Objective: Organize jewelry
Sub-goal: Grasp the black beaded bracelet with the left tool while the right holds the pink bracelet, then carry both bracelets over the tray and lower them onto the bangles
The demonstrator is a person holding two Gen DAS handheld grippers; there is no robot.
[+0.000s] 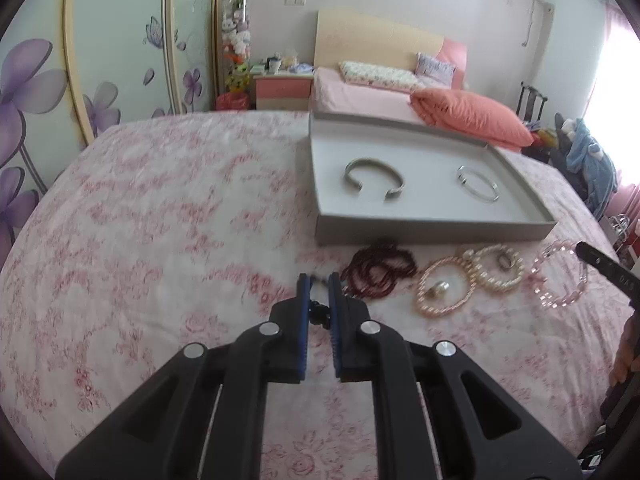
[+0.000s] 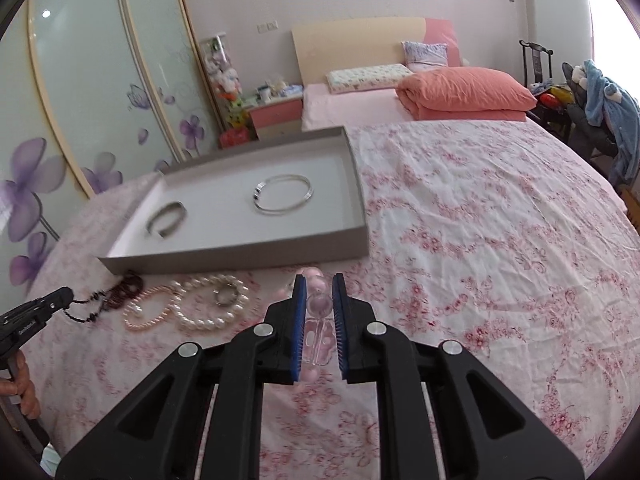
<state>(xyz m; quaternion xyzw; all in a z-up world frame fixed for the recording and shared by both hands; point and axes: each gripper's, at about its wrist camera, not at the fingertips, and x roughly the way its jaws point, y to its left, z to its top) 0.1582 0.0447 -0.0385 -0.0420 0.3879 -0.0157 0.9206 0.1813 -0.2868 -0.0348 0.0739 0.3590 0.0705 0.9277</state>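
My left gripper (image 1: 319, 282) is shut on a strand of dark beads (image 1: 317, 307) that runs to the dark red bead pile (image 1: 380, 274) on the bedspread. From the right wrist view that strand (image 2: 86, 312) hangs stretched from its jaws. My right gripper (image 2: 319, 282) is shut on a pink crystal bead bracelet (image 2: 318, 304), just in front of the grey tray (image 2: 240, 258). Inside the tray lie an open silver cuff (image 1: 374, 178) and a thin silver bangle (image 1: 478, 182). A pink pearl loop (image 1: 444, 288) and a white pearl loop (image 1: 500, 268) lie between the two grippers.
The tray rests on a pink floral bedspread (image 1: 160, 220). A ring (image 1: 506, 261) sits within the white pearls and a pearl piece (image 1: 438, 290) within the pink loop. A person's hand (image 2: 20, 384) shows at the left edge. Behind are pillows, a nightstand and wardrobe doors.
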